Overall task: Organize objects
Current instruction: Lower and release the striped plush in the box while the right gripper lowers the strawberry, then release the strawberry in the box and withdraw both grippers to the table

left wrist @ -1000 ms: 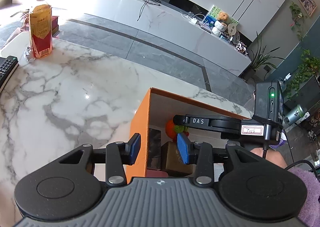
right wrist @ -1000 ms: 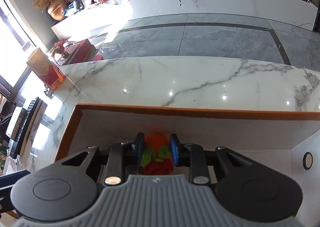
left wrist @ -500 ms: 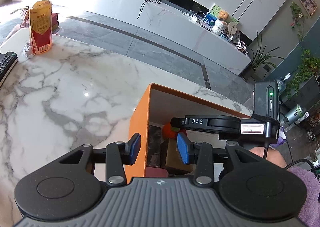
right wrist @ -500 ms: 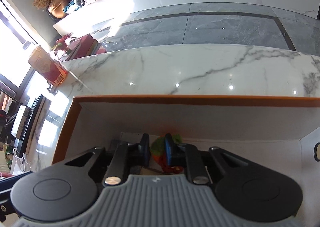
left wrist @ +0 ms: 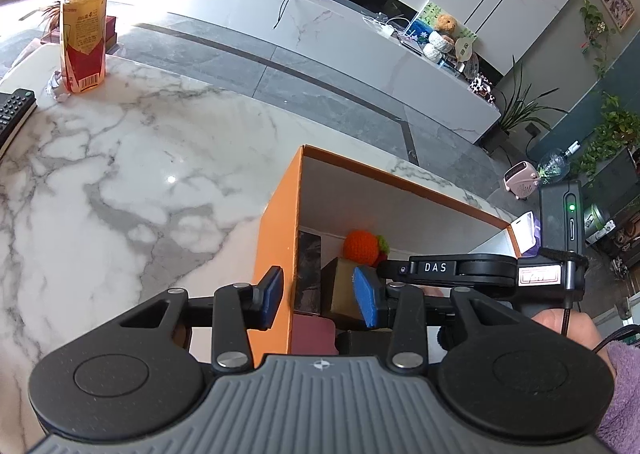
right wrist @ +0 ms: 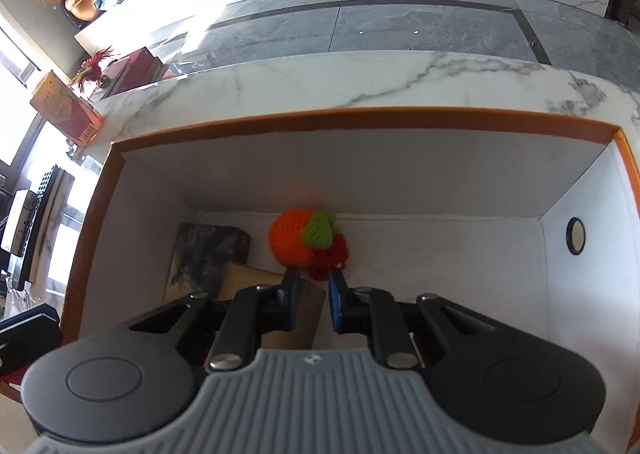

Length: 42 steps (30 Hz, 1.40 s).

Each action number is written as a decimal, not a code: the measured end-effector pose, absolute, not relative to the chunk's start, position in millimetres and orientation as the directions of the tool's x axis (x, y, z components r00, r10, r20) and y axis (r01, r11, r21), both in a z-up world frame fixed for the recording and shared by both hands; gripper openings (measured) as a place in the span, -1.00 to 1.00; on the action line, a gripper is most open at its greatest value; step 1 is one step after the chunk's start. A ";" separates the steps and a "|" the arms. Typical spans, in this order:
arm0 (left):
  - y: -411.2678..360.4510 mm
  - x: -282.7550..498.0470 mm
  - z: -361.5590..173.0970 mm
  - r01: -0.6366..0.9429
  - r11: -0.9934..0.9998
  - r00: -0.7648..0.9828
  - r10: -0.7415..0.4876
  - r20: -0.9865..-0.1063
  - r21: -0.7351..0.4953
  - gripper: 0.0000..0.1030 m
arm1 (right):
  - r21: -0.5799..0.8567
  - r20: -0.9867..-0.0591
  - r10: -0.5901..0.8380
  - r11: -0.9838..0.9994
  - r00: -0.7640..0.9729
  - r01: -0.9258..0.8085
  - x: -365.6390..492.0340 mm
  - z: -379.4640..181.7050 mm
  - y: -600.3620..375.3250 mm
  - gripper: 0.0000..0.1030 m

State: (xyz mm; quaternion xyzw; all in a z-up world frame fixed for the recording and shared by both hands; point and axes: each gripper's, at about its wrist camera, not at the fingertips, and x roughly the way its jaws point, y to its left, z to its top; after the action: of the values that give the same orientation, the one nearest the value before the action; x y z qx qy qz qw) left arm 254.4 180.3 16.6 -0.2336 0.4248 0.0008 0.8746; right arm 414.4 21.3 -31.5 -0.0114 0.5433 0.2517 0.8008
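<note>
An orange box point(left wrist: 400, 182) with white inner walls stands on the marble table. The same box point(right wrist: 360, 118) fills the right wrist view. Inside, an orange crocheted toy point(right wrist: 296, 238) with a green leaf and a red tuft lies by the back wall. My right gripper point(right wrist: 314, 294) reaches into the box, its jaws narrow. The toy sits just past the fingertips and only the red tuft reaches them. My left gripper point(left wrist: 320, 298) is open and straddles the box's left wall, touching nothing. In the left wrist view the toy point(left wrist: 360, 246) shows beside the right gripper's body point(left wrist: 460, 268).
A dark marbled box point(right wrist: 208, 254) and a beige box point(right wrist: 256, 282) lie in the orange box's left part. A red and yellow carton point(left wrist: 82, 46) and a remote point(left wrist: 14, 110) are at the table's far left. A hand point(left wrist: 568, 330) in a purple sleeve holds the right gripper.
The right gripper's jaws have narrowed and it has drawn back. The toy, earlier between its pads, now lies beyond the fingertips. The left gripper has barely moved.
</note>
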 end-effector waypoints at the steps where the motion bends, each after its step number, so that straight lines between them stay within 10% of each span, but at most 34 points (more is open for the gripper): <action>1: 181.0 253.7 16.9 -0.203 0.891 0.638 -0.194 -0.745 -0.406 -0.12 | 0.280 -0.873 0.407 0.870 0.269 -0.406 415.0 -32.4 21.8 -0.69; 42: 145.8 207.2 60.5 -0.136 0.919 0.673 -0.188 -0.715 -0.369 -0.20 | 0.316 -0.806 0.510 0.800 0.301 -0.510 380.0 26.4 4.1 -0.57</action>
State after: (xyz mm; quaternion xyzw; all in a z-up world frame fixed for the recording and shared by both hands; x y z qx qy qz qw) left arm 207.2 145.8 60.5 -0.2002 0.4042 -0.0146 0.8924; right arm 380.0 4.1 26.4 0.0003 0.4997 0.3162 0.8064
